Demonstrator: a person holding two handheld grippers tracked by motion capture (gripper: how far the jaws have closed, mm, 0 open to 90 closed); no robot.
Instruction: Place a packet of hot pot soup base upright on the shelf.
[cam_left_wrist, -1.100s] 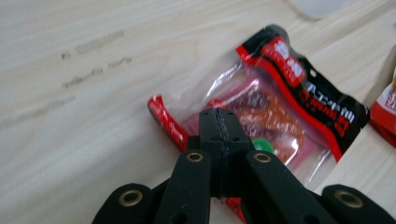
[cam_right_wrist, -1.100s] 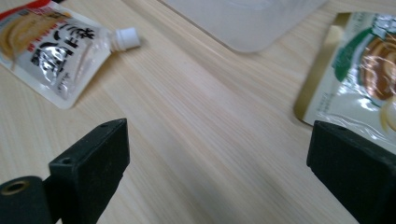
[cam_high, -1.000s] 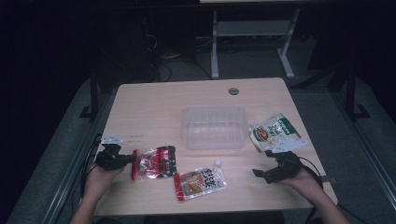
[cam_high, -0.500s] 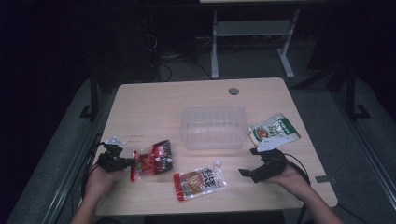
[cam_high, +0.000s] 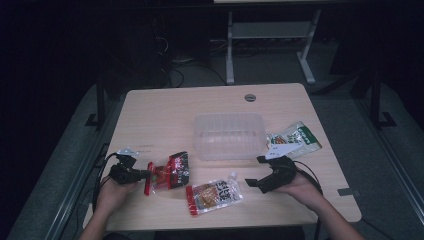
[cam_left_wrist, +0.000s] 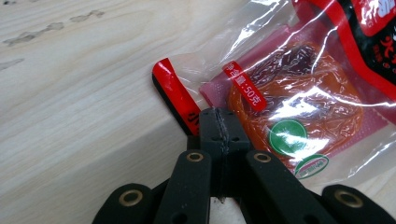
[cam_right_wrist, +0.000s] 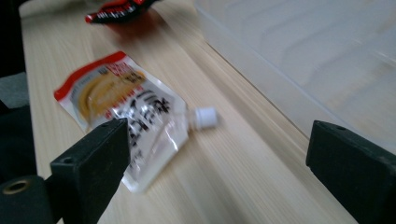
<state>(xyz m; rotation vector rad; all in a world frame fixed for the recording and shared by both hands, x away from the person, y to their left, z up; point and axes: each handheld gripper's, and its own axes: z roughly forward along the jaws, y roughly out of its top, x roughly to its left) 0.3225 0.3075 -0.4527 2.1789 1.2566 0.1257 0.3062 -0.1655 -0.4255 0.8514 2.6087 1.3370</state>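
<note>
My left hand-held gripper (cam_high: 146, 174) sits near the surface's left edge, toward the near-left corner, jaws fully closed on the clear sealed edge of the red-and-black plastic snack packet (cam_high: 169, 170). In the left gripper view the tips (cam_left_wrist: 219, 122) meet on the film just beside a red label strip; an orange-brown piece with a round green sticker shows through the wrapper. The packet's far end tilts up off the light wooden surface (cam_high: 165, 115).

My right hand-held gripper (cam_high: 253, 171) is near the near edge, right of centre, jaws spread wide with nothing between them. In the right gripper view it points at the clear spouted pouch with red top and white cap (cam_right_wrist: 128, 112), lying flat and untouched; from above the pouch (cam_high: 214, 195) lies between my two hands.

The clear rectangular plastic tub (cam_high: 229, 136) stands at the surface's centre. The green-and-white foil packet (cam_high: 293, 141) lies just beside its right wall, toward the right edge.
</note>
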